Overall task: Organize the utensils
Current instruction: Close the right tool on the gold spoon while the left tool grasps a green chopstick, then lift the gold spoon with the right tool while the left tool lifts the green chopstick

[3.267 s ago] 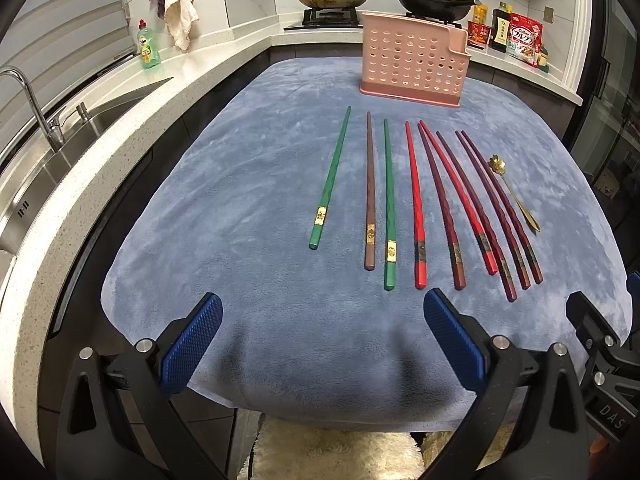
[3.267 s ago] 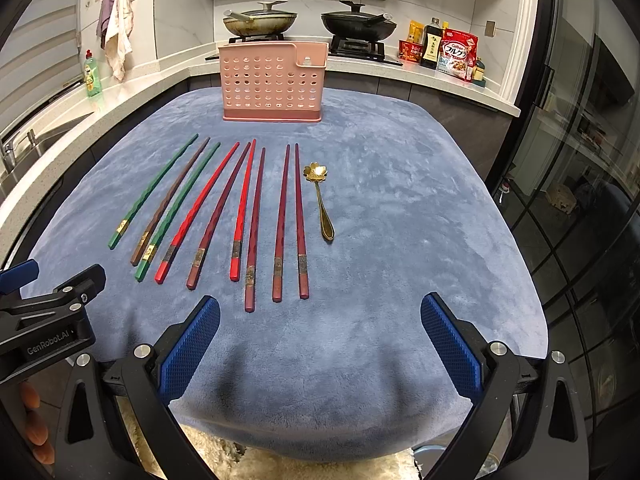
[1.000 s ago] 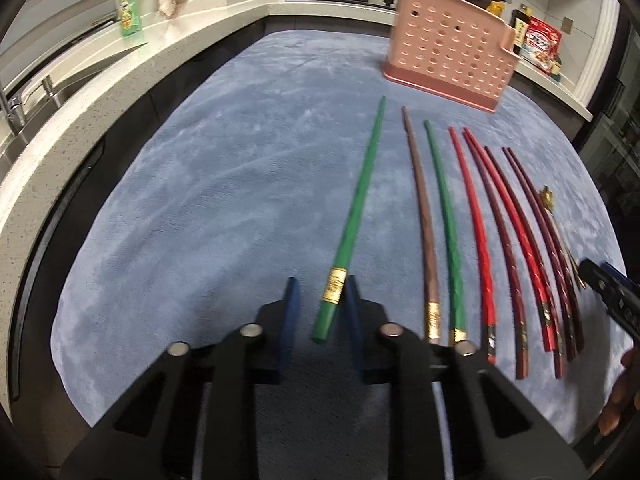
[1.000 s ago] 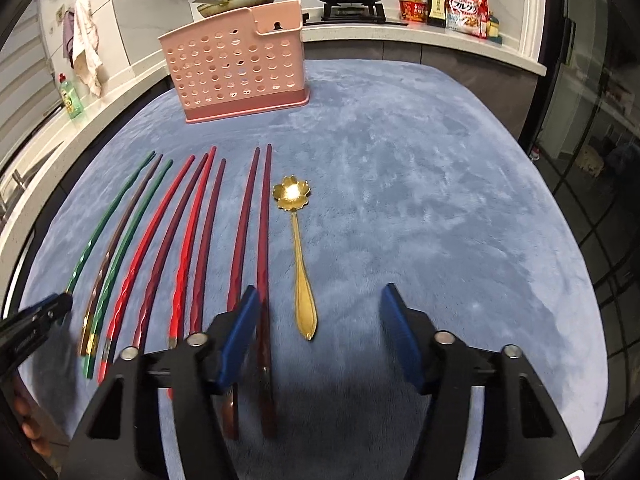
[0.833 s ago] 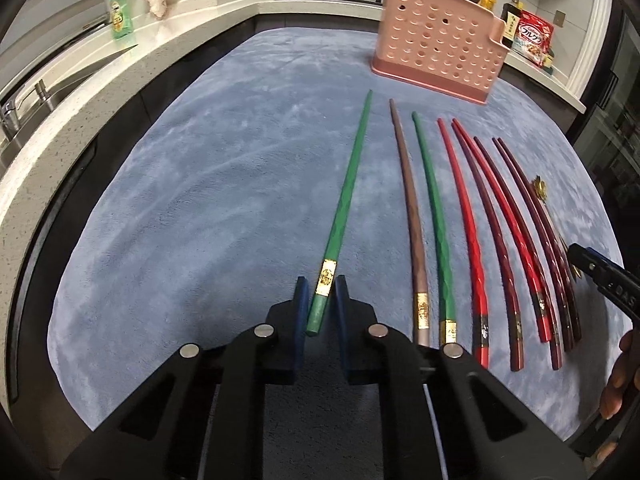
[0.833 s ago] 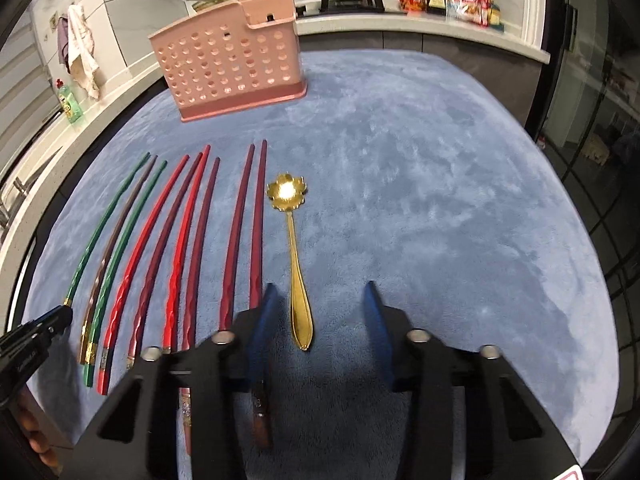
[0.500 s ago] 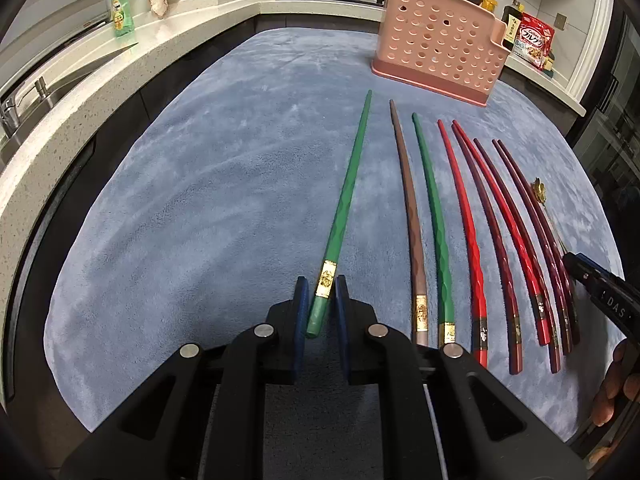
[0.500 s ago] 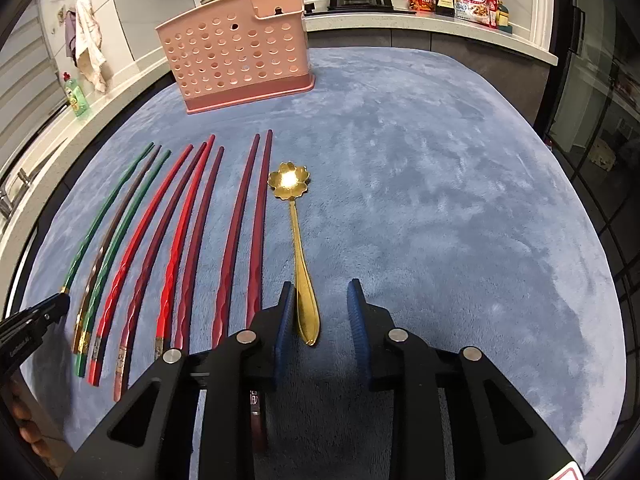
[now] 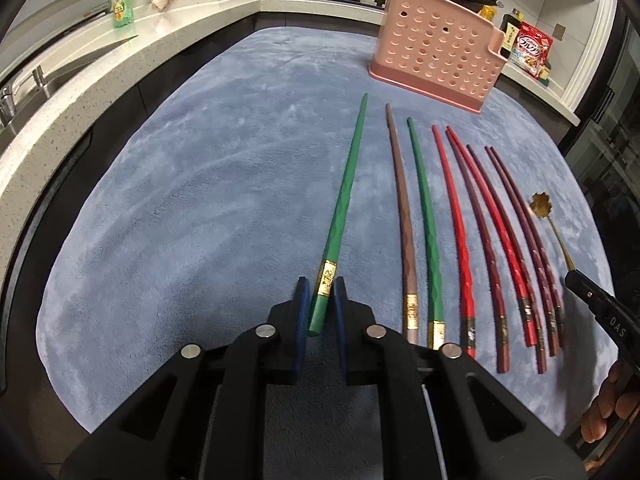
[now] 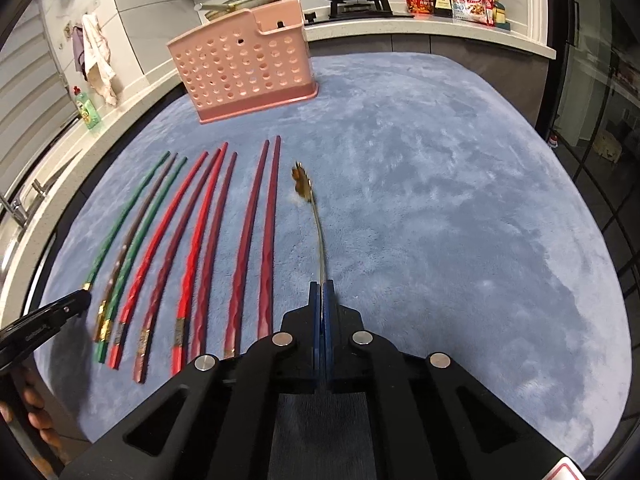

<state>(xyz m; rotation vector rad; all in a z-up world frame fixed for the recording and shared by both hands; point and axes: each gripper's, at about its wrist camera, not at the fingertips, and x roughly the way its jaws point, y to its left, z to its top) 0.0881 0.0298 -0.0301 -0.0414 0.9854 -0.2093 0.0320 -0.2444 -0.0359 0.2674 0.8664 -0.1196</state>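
Currently: both grips on butt ends

Left gripper (image 9: 319, 300) is closing on the green chopstick (image 9: 343, 200); right gripper (image 10: 321, 294) clenched on the spoon (image 10: 316, 216) handle. Both are stiff, light, likely slippery. Pink rack (image 10: 244, 66) stands far.

Soft, matt blue cloth (image 9: 208, 208) with a short, brushed nap. Glossy lacquered chopsticks (image 9: 464, 240) in red, green and brown, faceted along the shaft, with shiny gold bands near the thick ends. Polished gold metal spoon (image 10: 308, 196). Smooth, matt pink plastic basket (image 10: 244, 76), full of round holes. Speckled stone-like counter (image 9: 60, 92), lightly glossy. Textured blue pads (image 9: 301, 312) on matt black plastic.
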